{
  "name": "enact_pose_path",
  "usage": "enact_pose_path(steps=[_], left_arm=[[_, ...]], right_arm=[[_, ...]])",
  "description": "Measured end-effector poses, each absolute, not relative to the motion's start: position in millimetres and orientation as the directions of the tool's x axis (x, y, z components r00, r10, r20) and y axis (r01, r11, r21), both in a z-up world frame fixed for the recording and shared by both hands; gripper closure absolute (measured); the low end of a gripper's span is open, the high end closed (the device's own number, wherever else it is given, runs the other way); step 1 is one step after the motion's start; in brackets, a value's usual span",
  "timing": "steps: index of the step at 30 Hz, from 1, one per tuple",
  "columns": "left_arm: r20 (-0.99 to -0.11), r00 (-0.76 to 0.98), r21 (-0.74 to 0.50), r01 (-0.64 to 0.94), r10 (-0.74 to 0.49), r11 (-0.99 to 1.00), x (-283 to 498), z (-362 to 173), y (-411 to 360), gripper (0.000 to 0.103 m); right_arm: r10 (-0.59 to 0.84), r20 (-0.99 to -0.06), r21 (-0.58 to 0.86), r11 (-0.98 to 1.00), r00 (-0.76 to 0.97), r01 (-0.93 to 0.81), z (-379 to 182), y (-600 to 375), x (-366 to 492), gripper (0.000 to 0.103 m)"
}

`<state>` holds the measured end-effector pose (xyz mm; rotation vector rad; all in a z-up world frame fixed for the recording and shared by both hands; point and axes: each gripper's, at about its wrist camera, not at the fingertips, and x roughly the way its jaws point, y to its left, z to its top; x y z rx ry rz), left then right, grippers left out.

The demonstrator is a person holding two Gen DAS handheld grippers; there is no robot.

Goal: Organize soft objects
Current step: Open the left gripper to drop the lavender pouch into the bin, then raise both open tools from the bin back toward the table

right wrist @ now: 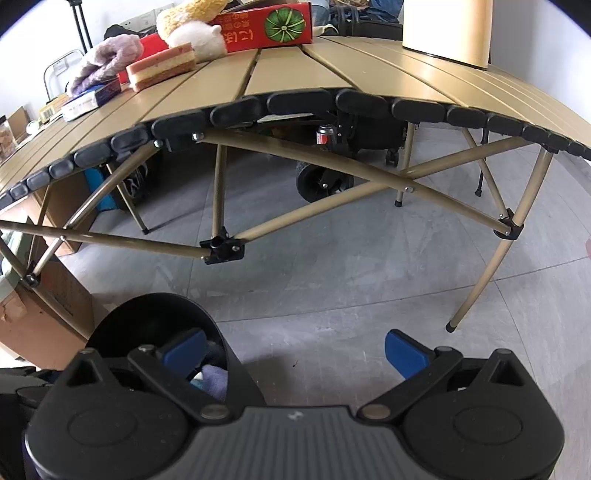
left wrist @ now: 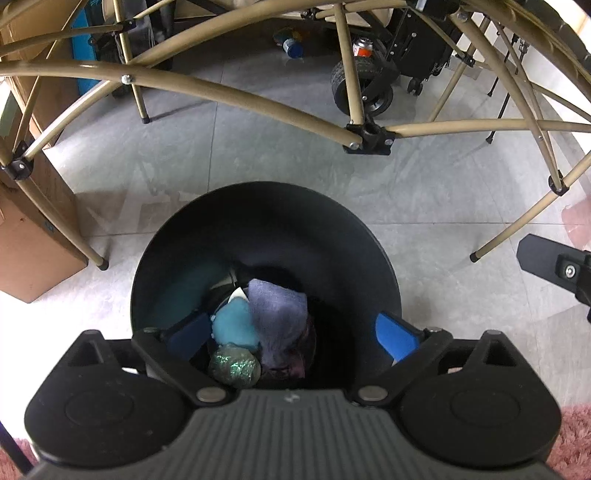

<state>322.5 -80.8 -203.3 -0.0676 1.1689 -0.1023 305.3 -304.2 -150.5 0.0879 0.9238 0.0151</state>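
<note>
Looking down into the black bin (left wrist: 266,236), the left gripper (left wrist: 291,334) hangs right over its mouth. Its blue fingers (left wrist: 397,338) are spread wide, and nothing is between them. Some soft things already lie at the bottom of the bin: a purple cloth (left wrist: 277,314), a fuzzy blue ball (left wrist: 234,326) and a shiny green ball (left wrist: 233,366). They are bunched up and touching each other. So part of the job looks done.

The right gripper (right wrist: 295,356) is just beside the bin, over the gray floor (right wrist: 351,266). Its jaws are wide open too, and it holds nothing. In its view the bin (right wrist: 155,317) sits low on the left, and a bit of the purple cloth peeks out.

More soft things are left up on the tan table (right wrist: 295,70), at its far left end. There is a fluffy purple toy (right wrist: 107,59), a yellow and white plush toy (right wrist: 192,26), and a pink and cream sponge (right wrist: 162,66) that looks like a slice of cake. A red box (right wrist: 273,26) sits near them, and a small flat box (right wrist: 92,98) lies by the purple toy. These are well apart from the bin, which stands on the floor in front of the table.

I think the job is partly done. Both grippers are free, so the next thing is likely to reach up to the table for another soft toy.
</note>
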Motion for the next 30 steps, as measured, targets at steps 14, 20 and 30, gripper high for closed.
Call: enact_pose_path(steps=[14,20,30], left_arm=[[-0.914,0.392,-0.093,0.050,-0.105,0.994,321,-202,-82,0.004],[-0.883,0.461,-0.079,0.047,-0.092,0.996,312,-184,-79,0.004],[-0.796,0.600,-0.068,0.046,-0.082,0.997,293,-140,-73,0.004]], right_arm=[[0.055,-0.794,0.085,0.996,0.605,0.021,-151,-304,305,0.000],[0.073,-0.779,0.107,0.994,0.623,0.016,-147,-303,303,0.000],[0.126,-0.666,0.178,0.984,0.735,-0.007,-115,-304,283,0.000]])
